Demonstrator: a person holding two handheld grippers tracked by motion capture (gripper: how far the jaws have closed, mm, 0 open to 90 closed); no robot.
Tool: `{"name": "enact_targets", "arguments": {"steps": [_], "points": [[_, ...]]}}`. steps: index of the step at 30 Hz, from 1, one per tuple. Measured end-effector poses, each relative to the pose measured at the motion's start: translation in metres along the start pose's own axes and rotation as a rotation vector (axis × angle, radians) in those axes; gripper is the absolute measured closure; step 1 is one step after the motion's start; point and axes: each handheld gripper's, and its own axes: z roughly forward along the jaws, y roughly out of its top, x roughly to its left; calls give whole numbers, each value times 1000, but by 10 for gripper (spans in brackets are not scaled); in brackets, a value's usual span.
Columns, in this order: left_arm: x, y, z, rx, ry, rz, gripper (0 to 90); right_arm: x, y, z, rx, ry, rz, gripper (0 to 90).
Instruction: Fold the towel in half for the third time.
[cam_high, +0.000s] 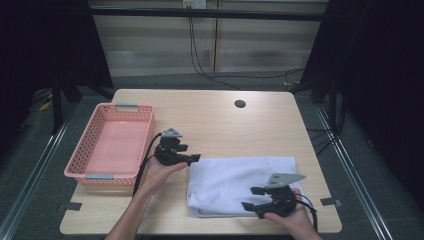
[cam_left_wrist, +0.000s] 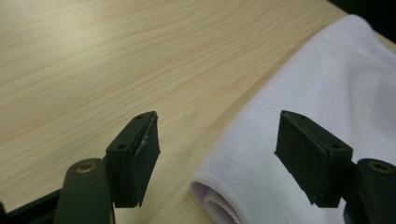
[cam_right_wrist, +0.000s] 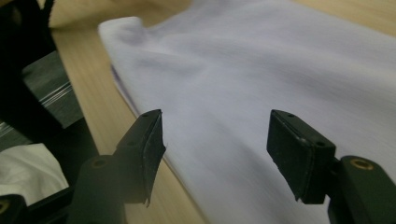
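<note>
One pink basket (cam_high: 111, 145) beside the folded towel (cam_high: 240, 182) shows from above.

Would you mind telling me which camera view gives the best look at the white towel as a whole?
The high view: there the folded white towel shows whole, lying on the table. The left gripper view shows one rolled corner and hem; the right gripper view shows a blurred stretch of its top and one edge.
</note>
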Motion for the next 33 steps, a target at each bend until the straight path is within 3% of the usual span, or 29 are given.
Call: {"name": "enact_targets", "arguments": {"steps": [2,4,6,9,13,17,19,21,23,27,29,31,33], "points": [[1,1,5,3,-3,7,297,7,12,16,6,46,-13,374],[0,4,9,5,-32,25,296,15,24,32,13,85,-27,374],[0,5,11,18,-20,38,293,26,36,45,27,131,-56,378],[3,-1,11,5,-17,13,290,37,47,64,34,160,-98,394],[6,-6,4,-21,-3,-13,295,43,53,90,50,191,-108,402],[4,-9,11,-7,-10,-21,283,52,52,111,80,218,-141,413],[3,-9,13,-1,-19,-24,280,54,50,118,105,199,-162,398],[1,-9,14,12,-24,-18,270,56,47,124,90,175,-198,403],[-1,-9,14,22,-23,-5,268,58,45,124,81,173,-199,381],[4,-11,14,29,-1,-24,272,68,39,124,70,103,-301,380],[6,-13,14,31,1,-45,272,73,37,125,71,70,-327,388],[8,-15,13,38,7,-58,270,76,37,124,73,18,-326,494],[11,-16,10,47,24,-47,266,75,37,124,55,1,-308,556]]}}
